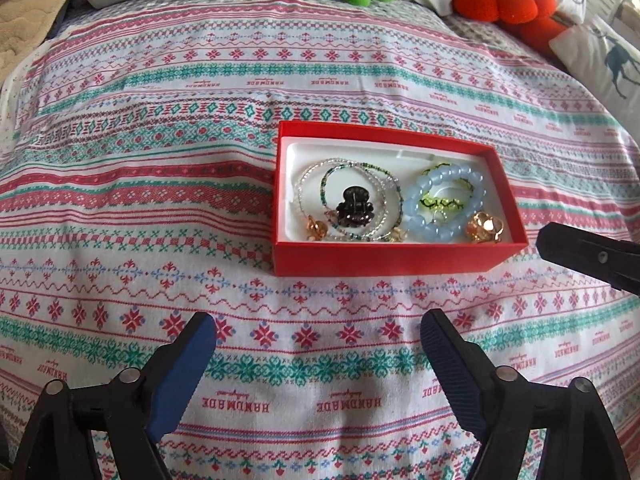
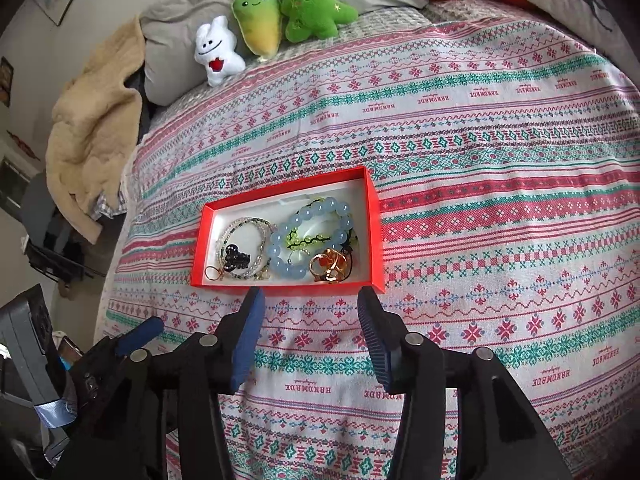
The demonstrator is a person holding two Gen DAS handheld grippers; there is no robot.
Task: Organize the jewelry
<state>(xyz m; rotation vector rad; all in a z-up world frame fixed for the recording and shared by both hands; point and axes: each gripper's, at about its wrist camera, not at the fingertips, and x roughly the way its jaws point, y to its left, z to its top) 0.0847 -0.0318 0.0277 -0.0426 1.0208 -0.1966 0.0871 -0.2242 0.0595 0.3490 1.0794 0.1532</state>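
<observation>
- We are holding the left gripper [image 1: 318, 330] above the patterned bedspread [image 1: 160, 184], its jaws spread wide with nothing between them.
- We are holding the right gripper [image 2: 311, 304] just short of the near wall of the red box [image 2: 288, 289], its jaws also standing wide and gripping nothing.
- The red box is lying open on the bedspread, ahead and to the right of the left gripper, and all the jewelry we can see is lying inside its white liner [image 1: 344, 152].
- In the left half of the box, thin beaded bracelets [image 1: 320, 176] are lying in overlapping loops, and a dark hair claw [image 1: 354, 212] is sitting on top of them.
- In the right half, a pale blue bead bracelet [image 1: 416, 200] is lying over a green-and-black bracelet [image 1: 440, 204].
- A gold-coloured piece [image 1: 484, 227] is sitting in the near right corner, and a smaller one [image 1: 316, 230] is sitting near the left corner.
- Plush toys [image 2: 260, 28] are lying along the far edge of the bed.
</observation>
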